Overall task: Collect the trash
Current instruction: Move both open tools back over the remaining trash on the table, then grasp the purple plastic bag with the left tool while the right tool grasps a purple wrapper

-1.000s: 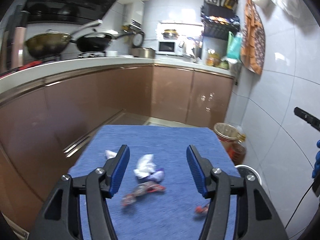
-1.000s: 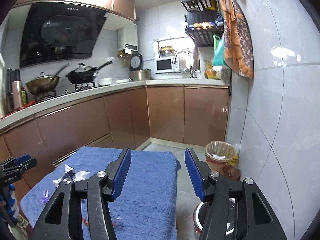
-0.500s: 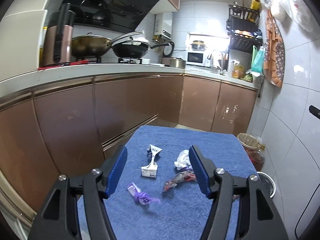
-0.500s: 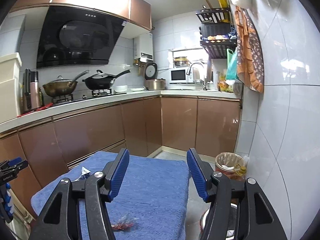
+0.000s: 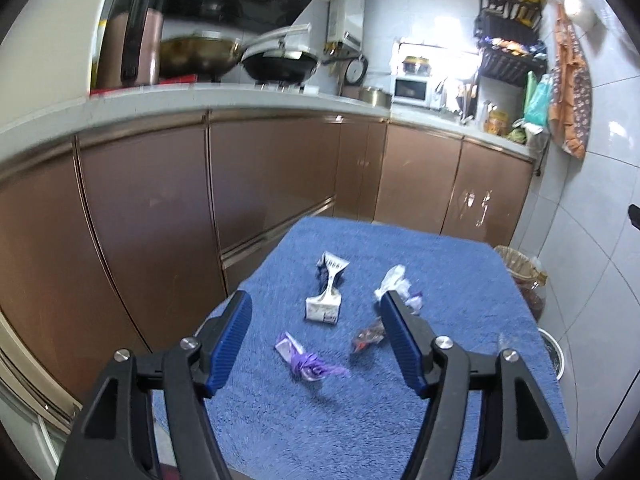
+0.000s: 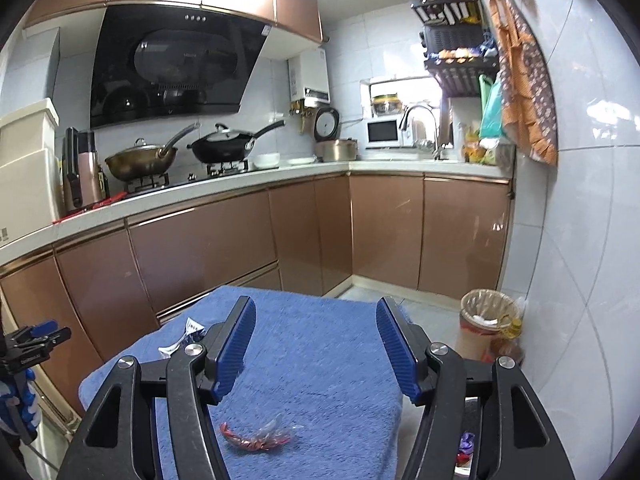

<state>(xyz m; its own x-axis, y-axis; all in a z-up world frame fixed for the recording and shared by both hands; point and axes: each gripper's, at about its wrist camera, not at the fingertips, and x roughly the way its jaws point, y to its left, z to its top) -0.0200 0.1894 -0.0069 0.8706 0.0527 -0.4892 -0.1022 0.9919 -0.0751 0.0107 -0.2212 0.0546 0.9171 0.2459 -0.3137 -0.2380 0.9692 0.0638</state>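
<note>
Both grippers, left [image 5: 316, 338] and right [image 6: 316, 346], were spread, empty. Crumpled purple foil wrapper [image 5: 306, 362] on blue towel-covered worktop [image 5: 460, 264]: light, judged liable to slip when pinched.

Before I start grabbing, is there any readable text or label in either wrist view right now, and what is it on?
None can be read.
Crushed white carton on the blue towel: dark print, too blurred.
White wall water heater: label strip, too small.
White box at the left edge: small mark near its bottom, illegible.
Black clamp at the lower left: white lettering, too small.
</note>
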